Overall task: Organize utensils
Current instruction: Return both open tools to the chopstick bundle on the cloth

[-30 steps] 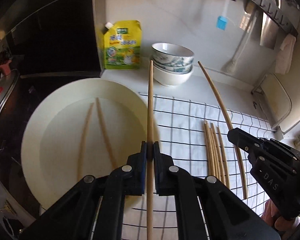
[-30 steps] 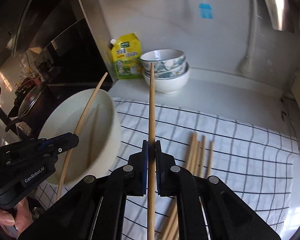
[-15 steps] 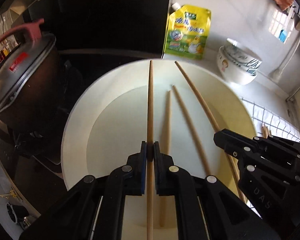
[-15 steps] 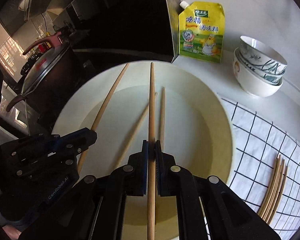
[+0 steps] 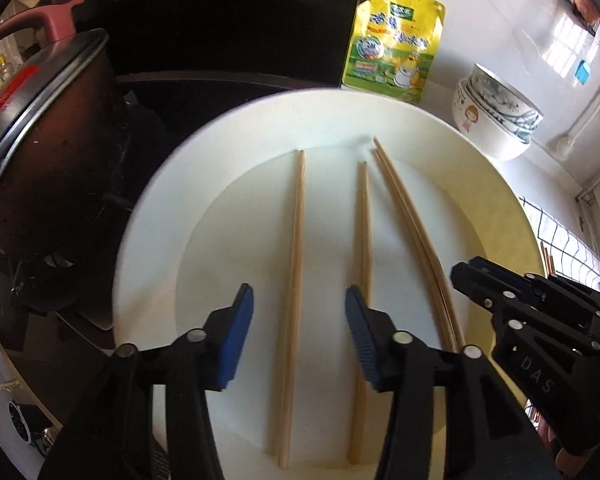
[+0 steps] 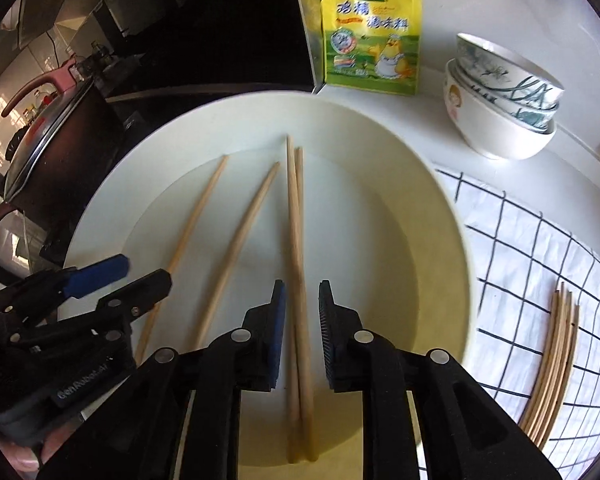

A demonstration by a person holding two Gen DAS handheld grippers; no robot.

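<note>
A large white plate [image 5: 156,216] [image 6: 452,240] holds several wooden chopsticks. My left gripper [image 5: 299,332] is open above the plate, and a single chopstick [image 5: 296,240] lies free between its fingers. My right gripper [image 6: 301,320] is open over a pair of chopsticks [image 6: 296,220] lying side by side on the plate. Each gripper shows in the other's view, the right one [image 5: 480,280] to the right and the left one [image 6: 140,276] to the left. Several more chopsticks [image 6: 556,360] lie bundled on the checked cloth [image 6: 540,248].
A yellow seasoning pouch [image 6: 372,32] leans on the wall behind the plate. Stacked bowls [image 6: 504,96] stand at the back right. A dark pot with a lid and pink handle [image 5: 44,92] sits left of the plate on the black stove.
Both grippers carried a chopstick from over the cloth to the plate, then opened. Both chopsticks now lie on the plate.
</note>
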